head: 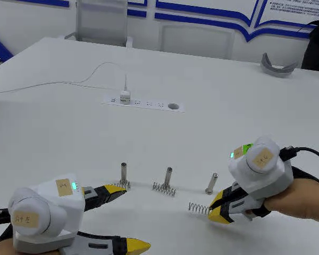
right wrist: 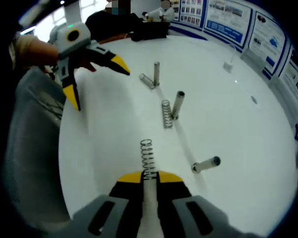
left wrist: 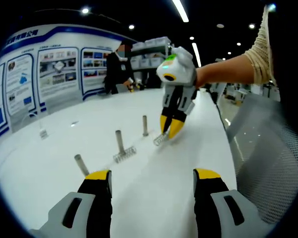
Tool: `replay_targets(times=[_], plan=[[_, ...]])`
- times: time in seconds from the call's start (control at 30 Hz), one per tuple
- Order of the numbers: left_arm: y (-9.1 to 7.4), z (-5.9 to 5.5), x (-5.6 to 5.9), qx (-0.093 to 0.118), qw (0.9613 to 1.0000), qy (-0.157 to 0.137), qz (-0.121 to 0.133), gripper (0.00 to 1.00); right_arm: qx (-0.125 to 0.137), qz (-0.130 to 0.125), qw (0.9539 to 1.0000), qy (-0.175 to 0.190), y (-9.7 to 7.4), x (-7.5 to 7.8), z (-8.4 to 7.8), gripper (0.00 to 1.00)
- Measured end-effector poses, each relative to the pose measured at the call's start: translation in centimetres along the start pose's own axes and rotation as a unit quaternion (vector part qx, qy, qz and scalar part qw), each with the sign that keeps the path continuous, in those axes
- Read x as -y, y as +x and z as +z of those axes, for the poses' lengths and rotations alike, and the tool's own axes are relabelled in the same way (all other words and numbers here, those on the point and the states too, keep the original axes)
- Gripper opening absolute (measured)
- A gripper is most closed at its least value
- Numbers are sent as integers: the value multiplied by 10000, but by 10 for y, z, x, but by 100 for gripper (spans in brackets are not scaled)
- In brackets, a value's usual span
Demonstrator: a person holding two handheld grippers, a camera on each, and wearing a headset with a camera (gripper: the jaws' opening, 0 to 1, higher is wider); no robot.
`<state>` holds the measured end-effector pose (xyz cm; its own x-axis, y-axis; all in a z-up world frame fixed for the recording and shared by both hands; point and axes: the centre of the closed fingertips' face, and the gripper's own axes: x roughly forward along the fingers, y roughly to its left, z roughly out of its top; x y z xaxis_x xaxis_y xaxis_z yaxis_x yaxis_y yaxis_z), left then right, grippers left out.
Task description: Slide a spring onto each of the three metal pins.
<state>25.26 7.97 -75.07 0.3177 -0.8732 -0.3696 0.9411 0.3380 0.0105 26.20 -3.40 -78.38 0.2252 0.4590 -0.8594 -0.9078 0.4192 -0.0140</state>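
Three metal pins stand in a row on the white table: left pin (head: 124, 172), middle pin (head: 168, 176), right pin (head: 212, 182). One loose spring (head: 122, 186) lies at the left pin's base and another (head: 164, 188) by the middle pin. My right gripper (head: 218, 210) is shut on one end of a third spring (head: 199, 208), low over the table in front of the right pin; the right gripper view has this spring (right wrist: 148, 156) sticking out from the closed tips (right wrist: 148, 176). My left gripper (head: 130, 218) is open, one fingertip beside the left pin's spring.
A white power strip (head: 143, 102) with a plugged-in adapter (head: 125, 97) and cable lies mid-table behind the pins. A grey curved object (head: 276, 66) sits at the far right. A chair (head: 101, 21) stands past the far edge.
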Motion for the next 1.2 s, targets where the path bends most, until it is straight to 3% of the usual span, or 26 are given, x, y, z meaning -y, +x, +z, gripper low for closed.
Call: replay_targets(times=[0.43,1.2], plan=[[19,6,13,-52,9992,218,-330,53,156,356,9968,-705,-1,-33,38,11],[25,12,25,-10,9968,607,-529,16,46,576,9886,-1393,4,-52,55,11]])
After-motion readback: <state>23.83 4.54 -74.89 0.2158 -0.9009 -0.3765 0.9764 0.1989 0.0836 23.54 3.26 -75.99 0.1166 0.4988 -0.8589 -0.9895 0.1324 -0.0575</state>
